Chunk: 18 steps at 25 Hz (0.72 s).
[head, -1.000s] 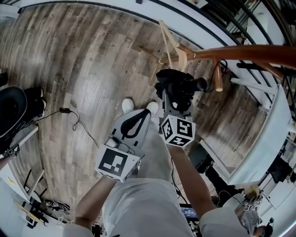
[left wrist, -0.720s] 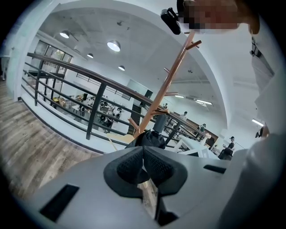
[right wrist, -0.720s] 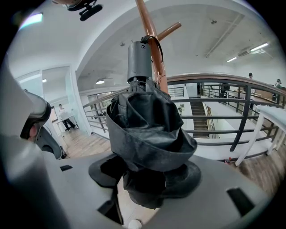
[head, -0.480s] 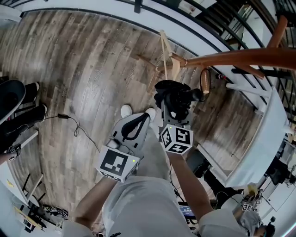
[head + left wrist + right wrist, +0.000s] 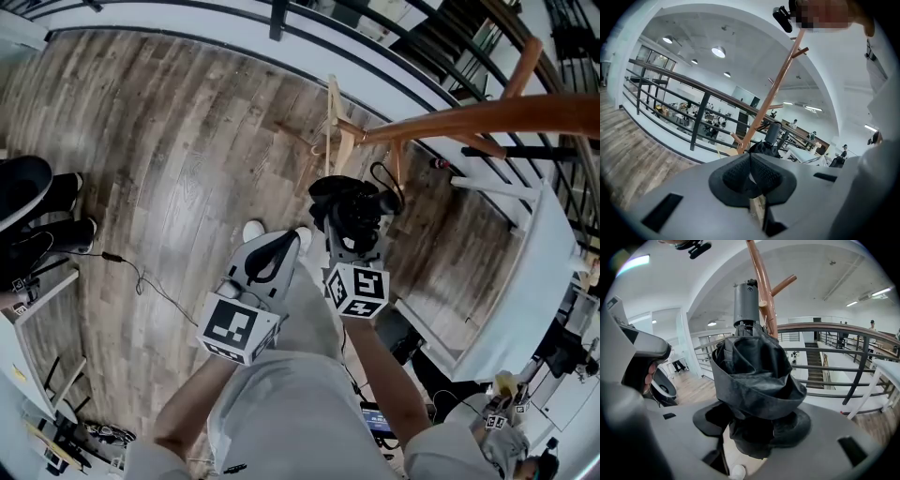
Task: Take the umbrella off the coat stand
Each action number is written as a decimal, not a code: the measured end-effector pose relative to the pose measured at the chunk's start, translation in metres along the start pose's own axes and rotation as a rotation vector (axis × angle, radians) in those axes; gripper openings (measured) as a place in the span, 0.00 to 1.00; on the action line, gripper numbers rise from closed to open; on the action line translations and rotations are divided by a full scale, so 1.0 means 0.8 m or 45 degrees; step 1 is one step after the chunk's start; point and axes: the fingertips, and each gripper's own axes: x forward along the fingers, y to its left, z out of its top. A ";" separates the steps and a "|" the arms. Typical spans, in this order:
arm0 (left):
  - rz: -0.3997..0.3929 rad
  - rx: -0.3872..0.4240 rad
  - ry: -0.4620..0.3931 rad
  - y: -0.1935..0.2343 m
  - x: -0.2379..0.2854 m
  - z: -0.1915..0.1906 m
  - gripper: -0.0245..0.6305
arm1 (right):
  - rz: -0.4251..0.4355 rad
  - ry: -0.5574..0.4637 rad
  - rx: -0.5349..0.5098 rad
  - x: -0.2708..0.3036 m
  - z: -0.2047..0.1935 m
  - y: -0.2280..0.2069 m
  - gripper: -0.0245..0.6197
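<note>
The black folded umbrella (image 5: 354,204) is clamped in my right gripper (image 5: 352,223), whose jaws are shut on its bunched fabric (image 5: 754,376). Its grey handle (image 5: 746,303) points up beside the wooden coat stand's pole (image 5: 762,282). In the head view the stand (image 5: 469,117) slants across the upper right. The umbrella's thin wrist strap (image 5: 386,180) loops by a short peg (image 5: 397,159); whether it still hangs on the peg I cannot tell. My left gripper (image 5: 274,251) hovers just left of the umbrella, shut with nothing in it, its pads (image 5: 761,174) pressed together. The umbrella (image 5: 764,146) shows just beyond them.
A dark railing (image 5: 281,19) on a white ledge runs along the far side of the wooden floor. A white desk (image 5: 525,272) stands at the right. A black chair (image 5: 19,192) and a loose cable (image 5: 141,279) lie at the left. The person's shoes (image 5: 253,230) are below the grippers.
Both grippers have risen, the right one carrying the umbrella up along the stand. The strap's loop now shows stretched beside the peg. The jaws of both kept their state.
</note>
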 end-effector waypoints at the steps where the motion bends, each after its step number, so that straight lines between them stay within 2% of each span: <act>1: -0.001 0.002 -0.003 -0.002 0.001 0.003 0.07 | 0.010 0.000 -0.009 -0.002 0.003 0.000 0.46; 5: -0.005 0.020 -0.018 -0.005 -0.004 0.018 0.07 | 0.054 -0.011 -0.058 -0.010 0.019 0.011 0.46; 18: -0.030 0.100 -0.067 -0.042 -0.036 0.076 0.07 | 0.166 -0.078 -0.098 -0.070 0.087 0.041 0.46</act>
